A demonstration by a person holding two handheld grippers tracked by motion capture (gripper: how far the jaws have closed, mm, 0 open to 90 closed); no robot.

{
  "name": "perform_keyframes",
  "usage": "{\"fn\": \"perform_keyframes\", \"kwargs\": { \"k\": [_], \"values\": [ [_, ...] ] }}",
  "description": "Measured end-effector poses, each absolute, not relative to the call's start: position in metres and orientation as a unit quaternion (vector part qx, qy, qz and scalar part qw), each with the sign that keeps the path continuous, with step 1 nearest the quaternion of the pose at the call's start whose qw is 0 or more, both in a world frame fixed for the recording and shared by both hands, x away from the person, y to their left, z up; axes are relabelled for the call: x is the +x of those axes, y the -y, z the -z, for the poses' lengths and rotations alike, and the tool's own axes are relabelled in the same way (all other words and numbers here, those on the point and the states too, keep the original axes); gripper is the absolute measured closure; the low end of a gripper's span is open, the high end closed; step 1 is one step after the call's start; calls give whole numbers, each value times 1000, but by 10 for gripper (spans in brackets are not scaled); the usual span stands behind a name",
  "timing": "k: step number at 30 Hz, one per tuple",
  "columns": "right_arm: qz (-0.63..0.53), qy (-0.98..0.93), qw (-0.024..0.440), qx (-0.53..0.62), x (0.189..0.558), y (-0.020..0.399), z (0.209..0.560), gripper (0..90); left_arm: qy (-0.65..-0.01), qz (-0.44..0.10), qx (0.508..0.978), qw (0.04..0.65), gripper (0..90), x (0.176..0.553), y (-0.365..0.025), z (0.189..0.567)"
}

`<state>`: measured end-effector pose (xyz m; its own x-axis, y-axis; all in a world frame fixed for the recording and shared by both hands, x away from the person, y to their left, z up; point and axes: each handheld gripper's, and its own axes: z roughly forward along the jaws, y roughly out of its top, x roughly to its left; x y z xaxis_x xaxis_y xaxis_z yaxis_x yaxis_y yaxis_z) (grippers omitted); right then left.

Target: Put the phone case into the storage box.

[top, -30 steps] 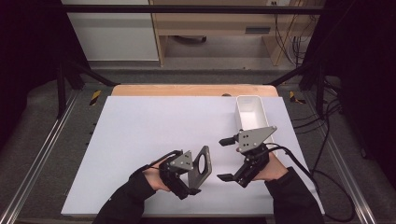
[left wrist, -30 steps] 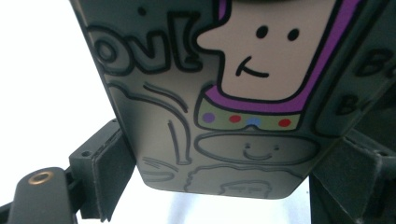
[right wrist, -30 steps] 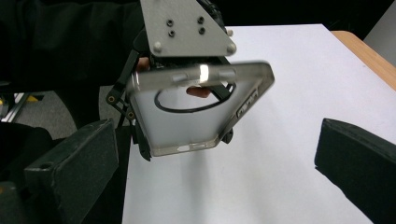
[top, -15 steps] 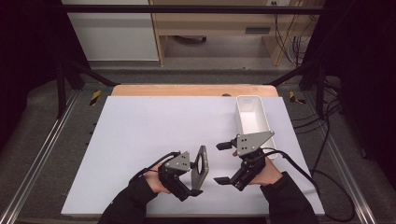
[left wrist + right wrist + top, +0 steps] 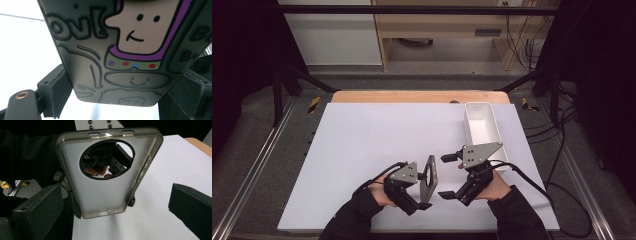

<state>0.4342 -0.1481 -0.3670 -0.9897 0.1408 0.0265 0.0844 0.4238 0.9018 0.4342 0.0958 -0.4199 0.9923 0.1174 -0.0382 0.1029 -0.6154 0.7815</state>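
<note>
My right claw [image 5: 451,176] now nearer left claw [image 5: 426,186] than second ago. Left claw clamped on phone case [image 5: 430,176], held upright above bench [image 5: 362,150]. Right claw wide open, empty, just beside case. White bin [image 5: 483,131] at right.

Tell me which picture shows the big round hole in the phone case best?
The right gripper view: the round hole in the phone case faces that camera, whole. The left gripper view shows the case's cartoon-printed back close up between the left tongs. In the high view the case stands edge-on.
</note>
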Motion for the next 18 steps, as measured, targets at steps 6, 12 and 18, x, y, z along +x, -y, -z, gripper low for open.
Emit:
{"fn": "perform_keyframes", "kwargs": {
  "k": [6,12,18],
  "values": [
    [-535,-842,21,66,433,147,367,1,-60,-11,900,432,116,434,-94,420],
    [-539,-840,16,64,433,146,367,1,-57,-6,899,433,116,435,-91,420],
    [-541,-839,10,61,434,143,370,1,-53,-7,899,434,116,435,-88,420]
  ]
}}
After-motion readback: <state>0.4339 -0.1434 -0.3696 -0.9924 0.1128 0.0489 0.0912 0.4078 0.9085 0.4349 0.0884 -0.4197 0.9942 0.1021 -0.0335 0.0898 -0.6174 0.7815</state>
